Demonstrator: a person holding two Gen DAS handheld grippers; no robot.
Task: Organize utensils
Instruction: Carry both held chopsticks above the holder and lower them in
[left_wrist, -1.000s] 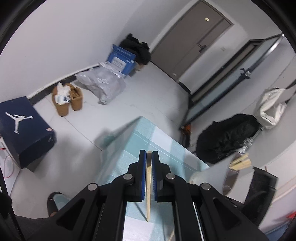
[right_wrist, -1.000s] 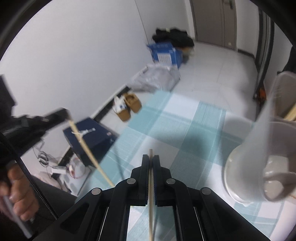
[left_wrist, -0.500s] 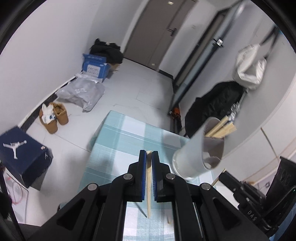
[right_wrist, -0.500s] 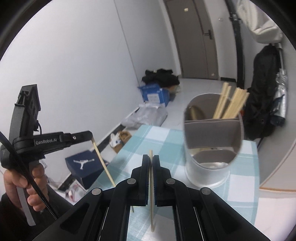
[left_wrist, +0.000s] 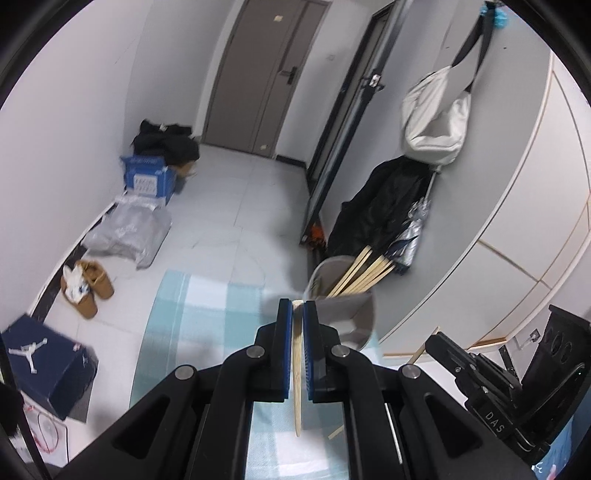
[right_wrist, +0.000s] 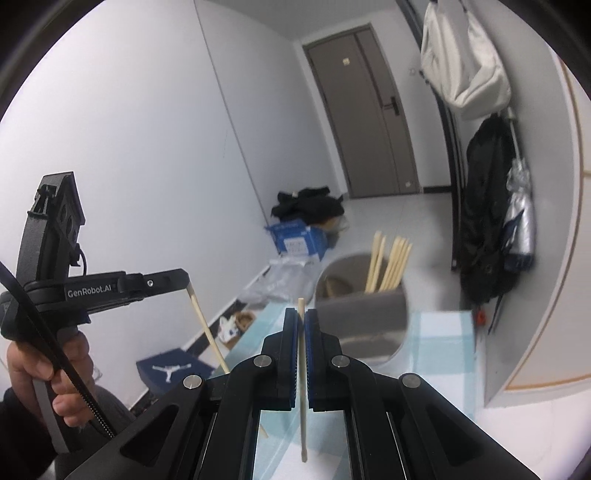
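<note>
My left gripper (left_wrist: 297, 306) is shut on a wooden chopstick (left_wrist: 296, 369) that hangs down between its blue pads. My right gripper (right_wrist: 302, 314) is shut on another wooden chopstick (right_wrist: 303, 387). A grey cylindrical utensil holder (left_wrist: 347, 314) stands on the teal checked tablecloth (left_wrist: 207, 314), just right of and beyond the left gripper; it holds several chopsticks (left_wrist: 364, 271). In the right wrist view the holder (right_wrist: 364, 317) is just beyond the gripper tips, and the left gripper (right_wrist: 186, 286) with its chopstick (right_wrist: 208, 332) is at the left. The right gripper also shows in the left wrist view (left_wrist: 428, 341).
On the floor lie a dark Jordan shoe box (left_wrist: 44, 358), brown shoes (left_wrist: 86, 290), a grey bag (left_wrist: 127, 230) and a blue box (left_wrist: 147, 179). A black coat (left_wrist: 380, 210) and a white bag (left_wrist: 436, 122) hang at the right wall.
Both grippers have tilted up and come level with the holder, which now sits just beyond their tips. Each has kept its chopstick.
</note>
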